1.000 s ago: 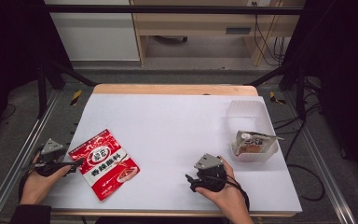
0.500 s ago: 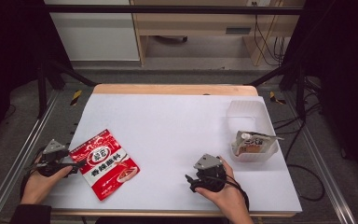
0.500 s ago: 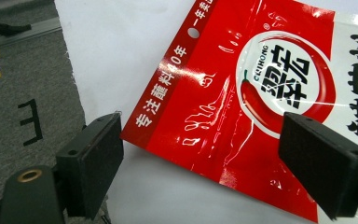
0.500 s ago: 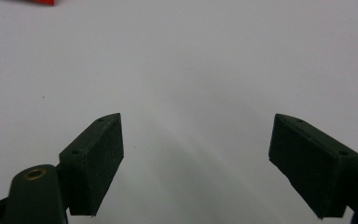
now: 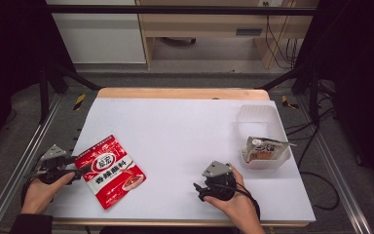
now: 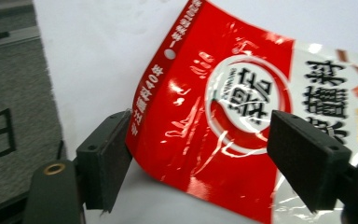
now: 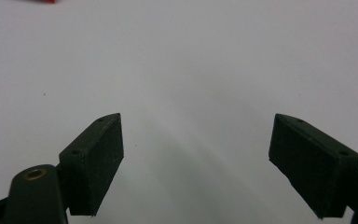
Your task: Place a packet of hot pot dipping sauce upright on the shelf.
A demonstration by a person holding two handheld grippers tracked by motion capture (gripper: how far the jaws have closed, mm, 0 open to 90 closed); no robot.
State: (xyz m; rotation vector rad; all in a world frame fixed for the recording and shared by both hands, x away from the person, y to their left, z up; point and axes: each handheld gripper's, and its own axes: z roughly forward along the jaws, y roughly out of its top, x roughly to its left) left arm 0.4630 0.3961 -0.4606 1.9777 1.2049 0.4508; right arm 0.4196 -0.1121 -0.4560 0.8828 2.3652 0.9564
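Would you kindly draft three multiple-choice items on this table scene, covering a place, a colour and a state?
1. Where does the red sachet lie?
A. on the near left of the white table
B. inside the clear tub
C. on the floor

2. What is the main colour of the packet between the left tongs?
A. blue
B. red
C. green

3. How do the right tongs stand?
A. clamped on the sachet
C. clamped on the tub's rim
B. open, nothing between them

Key:
1 A, the high view shows it flat by the left hand, far from the clear tub.
2 B, the left gripper view shows glossy red film with white print.
3 B, the right gripper view shows bare white table between the spread jaws.
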